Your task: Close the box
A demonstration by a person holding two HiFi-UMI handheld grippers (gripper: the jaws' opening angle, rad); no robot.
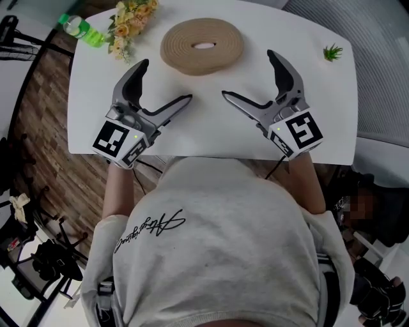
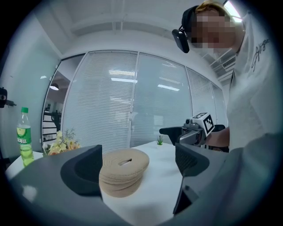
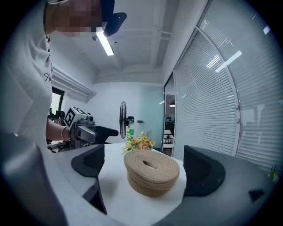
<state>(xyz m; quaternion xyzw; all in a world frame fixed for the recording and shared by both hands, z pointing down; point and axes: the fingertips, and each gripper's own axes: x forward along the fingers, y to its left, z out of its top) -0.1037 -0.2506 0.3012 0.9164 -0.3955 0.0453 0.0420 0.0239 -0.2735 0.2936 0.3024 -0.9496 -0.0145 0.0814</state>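
A round tan woven rope box (image 1: pixel 202 45) with its lid on, a slot in the lid's middle, sits on the white table (image 1: pixel 211 137) toward the far edge. It also appears in the left gripper view as the box (image 2: pixel 124 170) and in the right gripper view as the box (image 3: pixel 151 171). My left gripper (image 1: pixel 165 81) is open, nearer the front and left of the box, holding nothing. My right gripper (image 1: pixel 249 75) is open too, front and right of the box, apart from it.
Yellow flowers (image 1: pixel 131 19) and a green bottle (image 1: pixel 82 29) lie at the table's far left corner. A small green plant (image 1: pixel 332 52) stands at the far right. The person's torso fills the near edge. Window blinds and a fan (image 3: pixel 122 119) stand beyond.
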